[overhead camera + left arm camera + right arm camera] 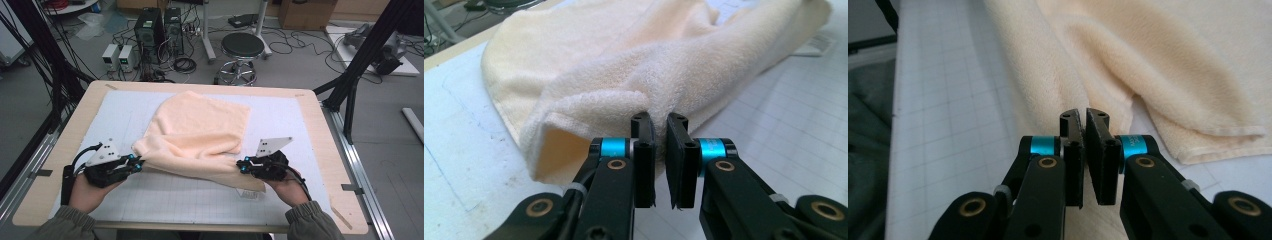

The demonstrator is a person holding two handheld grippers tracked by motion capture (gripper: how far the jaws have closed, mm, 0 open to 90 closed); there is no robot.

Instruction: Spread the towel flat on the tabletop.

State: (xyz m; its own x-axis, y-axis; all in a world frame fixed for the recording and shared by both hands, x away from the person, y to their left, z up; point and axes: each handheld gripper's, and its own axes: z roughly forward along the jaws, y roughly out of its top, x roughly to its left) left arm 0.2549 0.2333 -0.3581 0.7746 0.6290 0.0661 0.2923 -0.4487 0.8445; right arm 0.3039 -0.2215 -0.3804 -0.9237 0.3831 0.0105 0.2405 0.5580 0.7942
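High view: a pale peach, fluffy terry-cloth towel (pixel 200 132) lies rumpled on the white gridded mat (pixel 125 115) covering the light wooden table (pixel 85 107), its far part spread flat and its near edge lifted and stretched between the two grippers. The left gripper (pixel 137 164), held in the person's left hand (pixel 92 192), meets the towel's near-left corner; the right gripper (pixel 241 166), held in the right hand (pixel 290 190), meets the near-right edge. Left gripper view: the jaws stand almost closed, only a narrow slit apart, pinching a fold of towel (pixel 634 75) at their tips, with a rolled hem just to the left. Right gripper view: the jaws are likewise nearly closed on the towel (pixel 1148 65) edge, cloth passing between and beneath them, with a folded layer lying on the mat at the right. Beyond the table stands a black round stool (pixel 242 47) on the floor.
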